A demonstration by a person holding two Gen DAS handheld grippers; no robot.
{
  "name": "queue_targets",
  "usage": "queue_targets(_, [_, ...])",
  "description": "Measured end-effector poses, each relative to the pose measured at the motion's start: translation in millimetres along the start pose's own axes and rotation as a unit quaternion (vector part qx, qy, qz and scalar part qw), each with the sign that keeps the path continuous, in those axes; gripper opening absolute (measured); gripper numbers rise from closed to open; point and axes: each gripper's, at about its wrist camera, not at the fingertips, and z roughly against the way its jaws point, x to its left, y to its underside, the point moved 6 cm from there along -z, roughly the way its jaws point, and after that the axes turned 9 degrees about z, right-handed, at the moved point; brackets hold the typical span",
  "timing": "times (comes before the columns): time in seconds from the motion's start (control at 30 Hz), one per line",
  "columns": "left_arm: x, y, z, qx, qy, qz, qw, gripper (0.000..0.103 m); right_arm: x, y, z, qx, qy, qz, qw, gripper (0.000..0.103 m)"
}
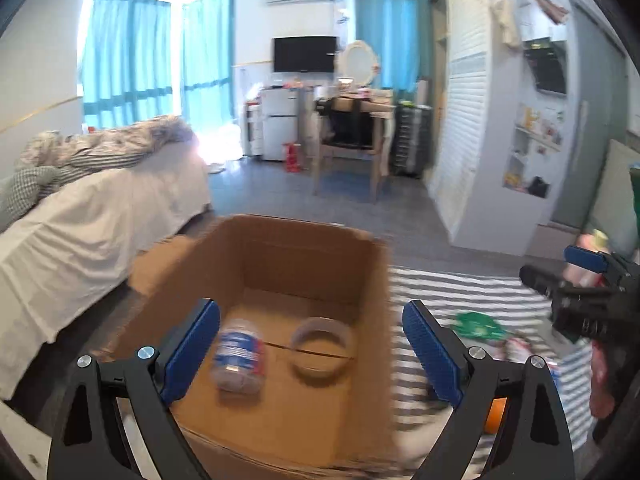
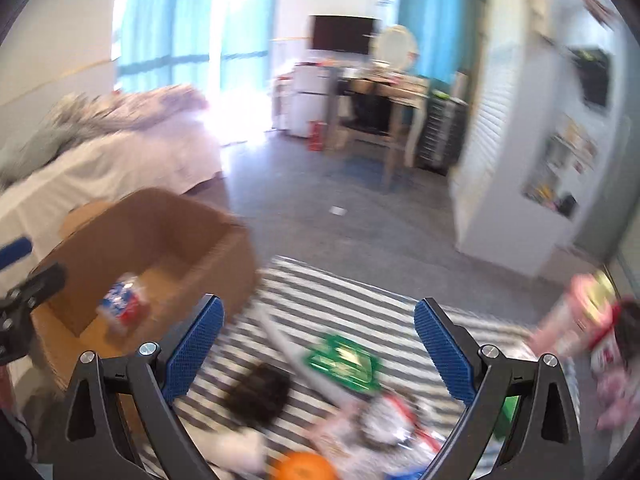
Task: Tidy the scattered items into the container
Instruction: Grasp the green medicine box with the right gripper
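Two things already lie in the cardboard box [image 1: 280, 264]: a clear plastic jar [image 1: 239, 354] with a blue and red label on its side, and a roll of clear tape [image 1: 322, 346] flat on the bottom to its right. Our left hand-held gripper [image 1: 312, 352] hovers over the near edge of that box with its blue pads wide apart and nothing between them. Our right hand-held gripper [image 2: 318, 350] is likewise spread and empty, held above the striped mat [image 2: 360, 292] where the rest is scattered. Directly ahead and slightly below it lies a flat green packet [image 2: 342, 360], with a grey stick-like item [image 2: 296, 360] running diagonally from far left to near right beside it, a dark fuzzy object [image 2: 260, 396] near left, and an orange ball [image 2: 304, 466] at the near edge. We judge the right hand nearer to all of these; the box lies to their left. Motion blur hides finer detail.
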Motion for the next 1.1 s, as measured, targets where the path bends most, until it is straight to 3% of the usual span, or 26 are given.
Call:
queue_targets(0.2, [-67, 28, -20, 0.034, 0.013, -0.035, 0.9987, 0.095, -79, 49, 14, 0.038, 0.049, -0.046, 0.997, 0.097])
queue_targets(0.53, [-139, 72, -52, 0.089, 0.023, -0.074, 0.993, 0.095, -131, 111, 13, 0.082, 0.079, -0.05, 0.992, 0.097])
queue_targets(0.77, [-157, 80, -73, 0.118, 0.034, -0.08, 0.9892, 0.095, -164, 140, -17, 0.123, 0.061, -0.074, 0.988, 0.097])
queue_targets(1.1, [-157, 87, -98, 0.153, 0.035, -0.081, 0.9842, 0.095, -172, 139, -82, 0.141, 0.042, -0.024, 0.989, 0.097])
